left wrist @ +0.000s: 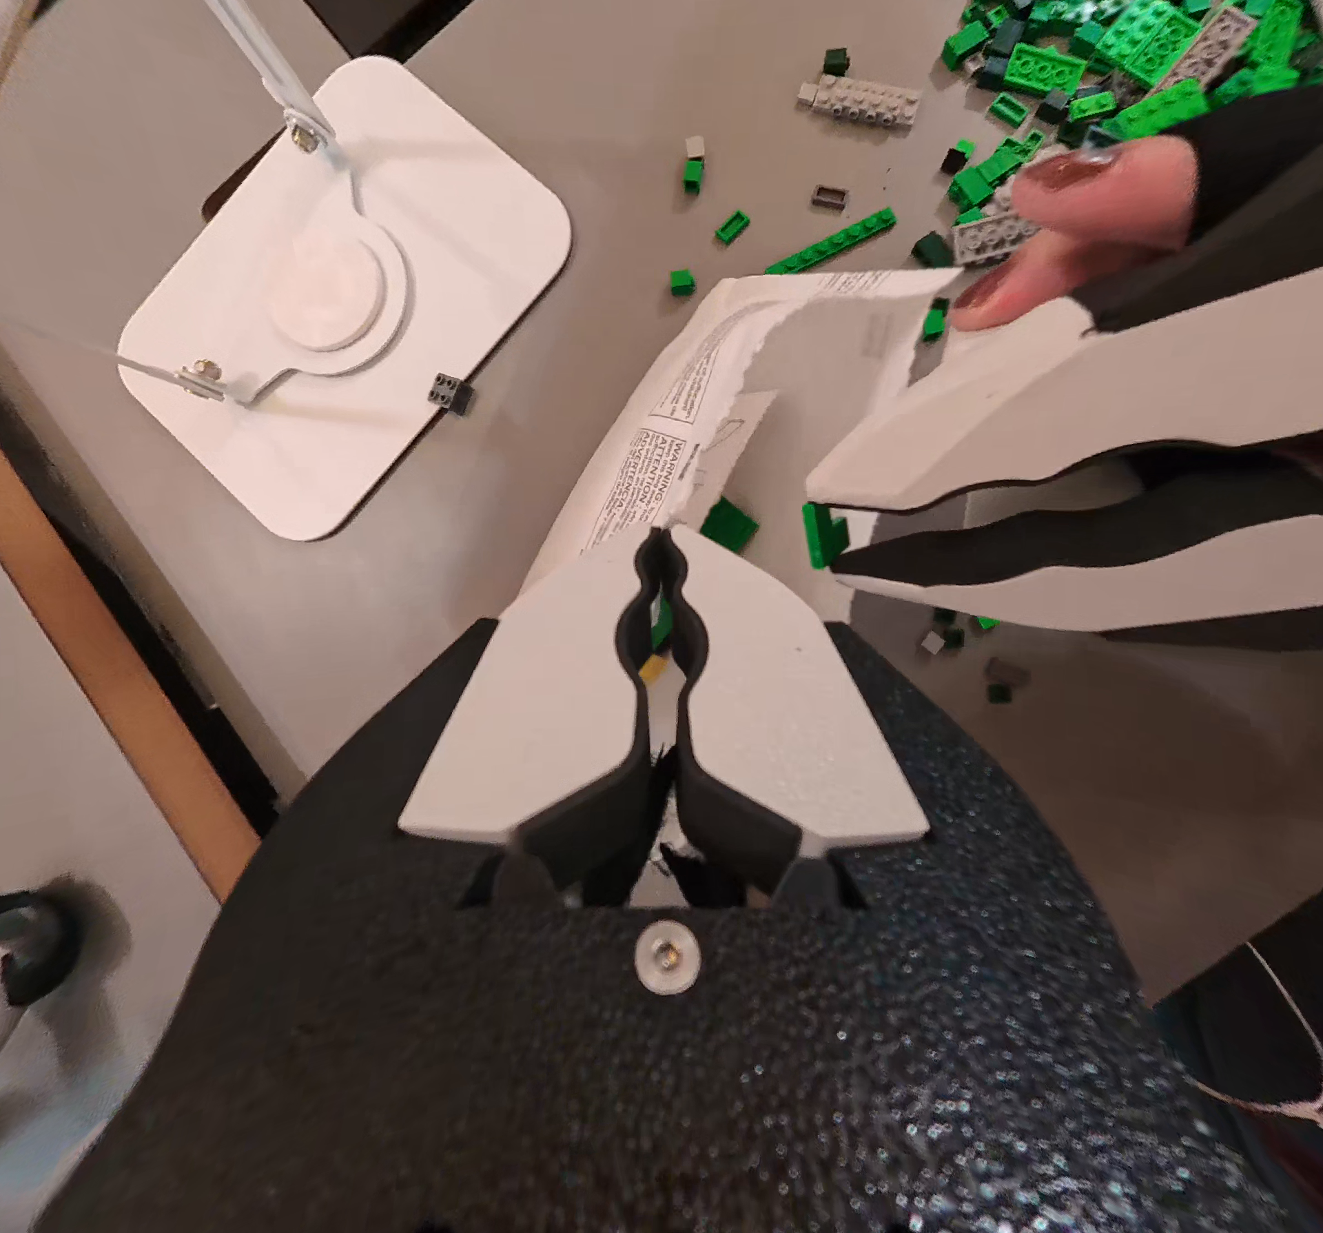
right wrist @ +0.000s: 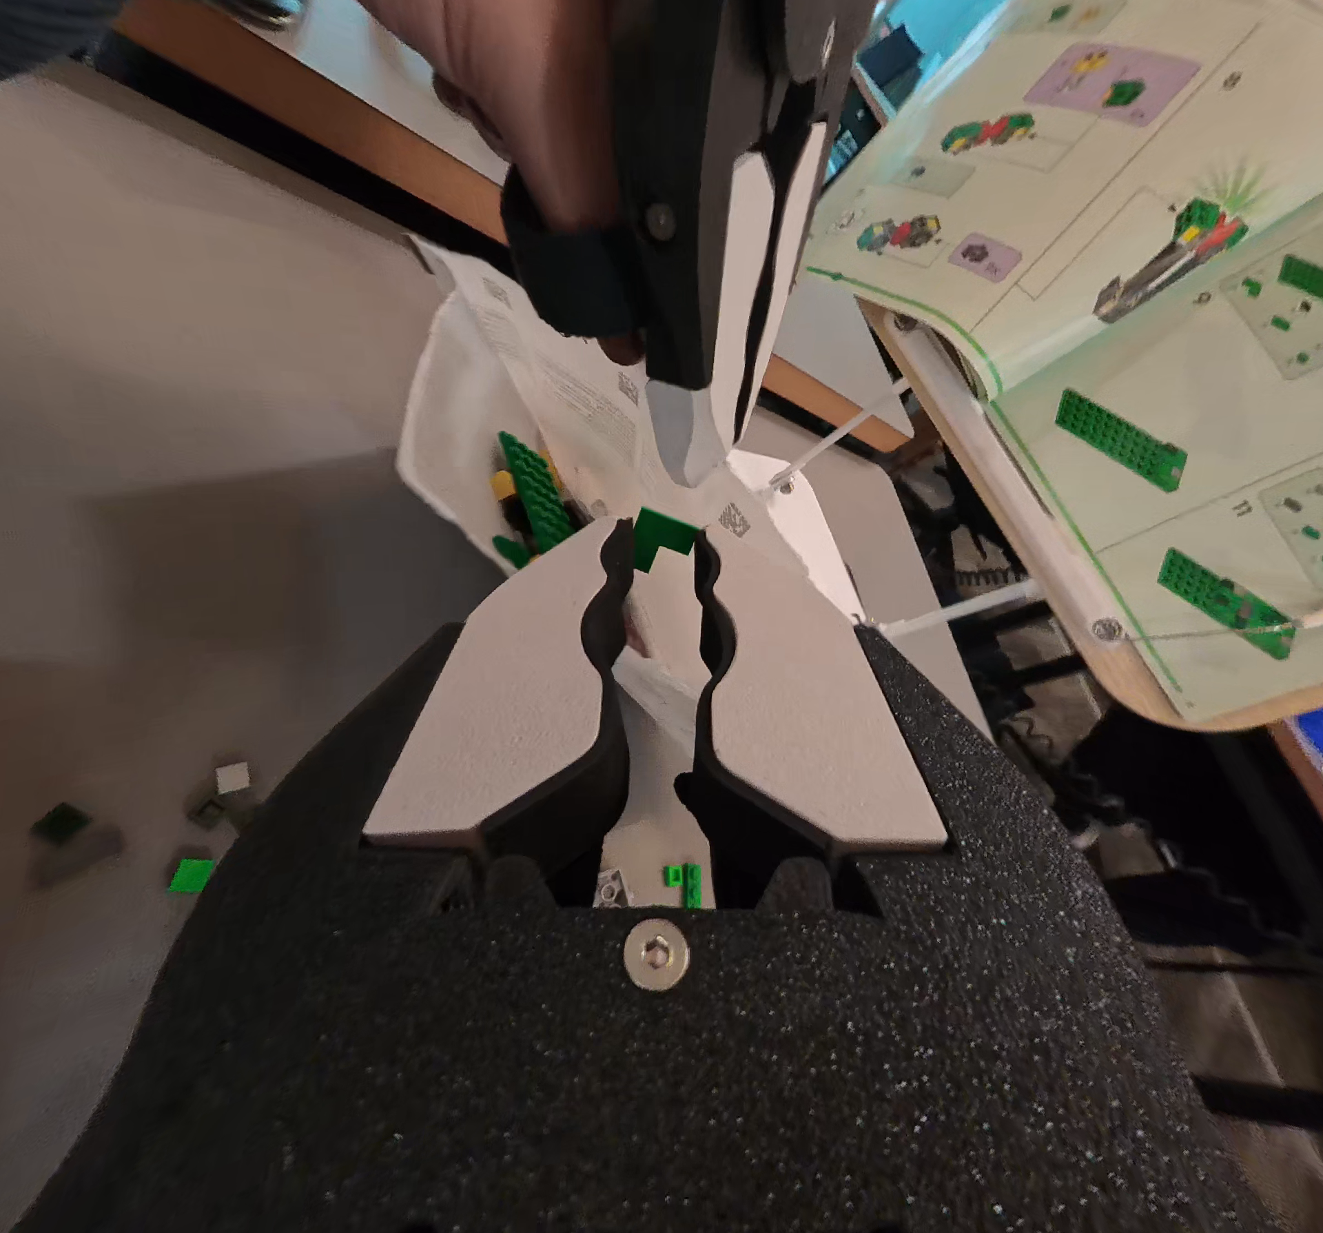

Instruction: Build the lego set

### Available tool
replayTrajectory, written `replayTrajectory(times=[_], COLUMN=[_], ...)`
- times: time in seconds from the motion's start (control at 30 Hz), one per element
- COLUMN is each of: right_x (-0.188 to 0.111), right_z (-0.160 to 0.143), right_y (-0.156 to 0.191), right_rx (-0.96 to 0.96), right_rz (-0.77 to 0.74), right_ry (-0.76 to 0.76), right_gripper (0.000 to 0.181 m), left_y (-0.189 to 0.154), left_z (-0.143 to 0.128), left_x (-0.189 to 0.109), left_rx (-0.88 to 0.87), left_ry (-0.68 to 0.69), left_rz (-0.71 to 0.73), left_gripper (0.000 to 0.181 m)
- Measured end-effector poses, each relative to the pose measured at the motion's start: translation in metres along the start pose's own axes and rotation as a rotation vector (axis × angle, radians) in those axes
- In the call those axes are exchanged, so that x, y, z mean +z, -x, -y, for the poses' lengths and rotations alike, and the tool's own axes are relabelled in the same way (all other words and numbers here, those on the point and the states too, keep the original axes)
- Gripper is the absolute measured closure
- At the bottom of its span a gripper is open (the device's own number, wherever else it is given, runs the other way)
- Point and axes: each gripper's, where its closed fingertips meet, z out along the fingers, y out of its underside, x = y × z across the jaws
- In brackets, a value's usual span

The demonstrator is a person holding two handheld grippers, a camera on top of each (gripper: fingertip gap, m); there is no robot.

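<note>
The white paper bag (left wrist: 648, 439) is the thing in hand: torn open along a ragged edge, it hangs between your two tools above the grey table (left wrist: 501, 89), and green pieces (right wrist: 533, 504) with a yellow one sit in its pocket. Your left gripper (left wrist: 662, 540) is pinched closed on the bag's torn edge, fingertips meeting with paper between them. Your right gripper (right wrist: 662, 543) stands narrowly parted, and a flat green L-shaped plate (right wrist: 662, 540) sits at its tips; whether the fingers grip it or merely frame it, you cannot tell from here.

To do this well, keep the left pinch firm and low on the paper, tip the mouth down toward bare table, and let the pieces slide out rather than shaking. The paper looks thin, fibrous and easily torn further, so pull along the tear, not across it. The bricks are hard, glossy and studded; small ones likely skitter on the smooth table.

Farther out, the main pile of green and grey bricks (left wrist: 1145, 31) lies well apart, and a bare hand (left wrist: 1059, 239) holds a grey brick there. The instruction booklet (right wrist: 1117, 253) rests open on a tilted stand, whose white rounded base plate (left wrist: 343, 296) sits beside the bag.
</note>
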Motion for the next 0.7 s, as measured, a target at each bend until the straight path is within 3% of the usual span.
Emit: replayTrajectory(times=[0.13, 0.23, 0.3, 0.4, 0.53, 0.7], right_x=[0.010, -0.003, -0.020, -0.047, -0.051, -0.046], right_z=[-0.004, -0.005, -0.010, -0.036, -0.079, -0.085], right_y=[-0.005, -0.003, 0.024, 0.083, 0.124, 0.138], right_rx=[0.096, 0.081, 0.090, 0.149, 0.072, 0.080], right_rz=[0.026, 0.064, 0.276, 0.666, 0.785, 0.819], right_ry=[0.011, 0.012, 0.030, 0.133, 0.296, 0.325], right_gripper=[0.148, 0.146, 0.155, 0.152, 0.153, 0.162], left_y=[0.003, 0.012, 0.021, 0.028, 0.031, 0.032], left_z=[0.006, 0.009, 0.010, 0.007, 0.007, 0.007], left_x=[0.006, 0.008, 0.007, 0.009, 0.011, 0.009], left_rx=[-0.018, -0.042, -0.058, -0.086, -0.092, -0.093], left_ry=[0.055, 0.055, 0.046, 0.043, 0.033, 0.017], left_rz=[0.004, 0.035, 0.063, 0.049, 0.020, 0.005], left_gripper=[0.181, 0.181, 0.181, 0.181, 0.181, 0.181])
